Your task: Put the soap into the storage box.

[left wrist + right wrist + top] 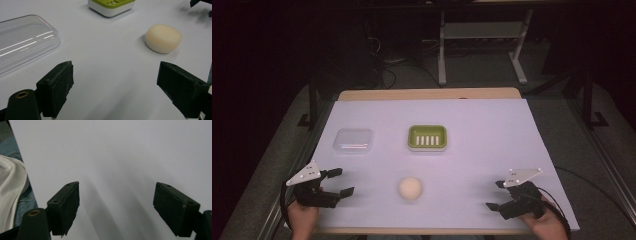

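Hovering low at the near left of the table (492,125), the left gripper (338,182) has its 2 jaws spread wide, nothing between them. In the left gripper view the same gripper (115,82) shows bare white surface in the gap, both black pads clear of everything.

Soap bar (410,189): round, cream, flat on the table near the front edge, roughly midway between both grippers, well apart from each. In the left gripper view the soap (163,38) sits ahead and to the right of the jaws, not touching them.

Green soap dish (427,137) with white slotted insert sits behind the soap, toward table centre; its near corner (111,6) is at the top of the left gripper view. Clear plastic lid (353,140) lies left of the dish, apart from it; in the left gripper view it (23,40) is ahead-left of the jaws, close but no contact.

Right gripper (496,195) sits at the near right, jaws also spread, empty. In the right gripper view it (116,200) looks over blank table, with denim and white cloth (11,185) past the table edge at left.

Each gripper is held by a hand at the front edge: left hand (303,217), right hand (549,225).
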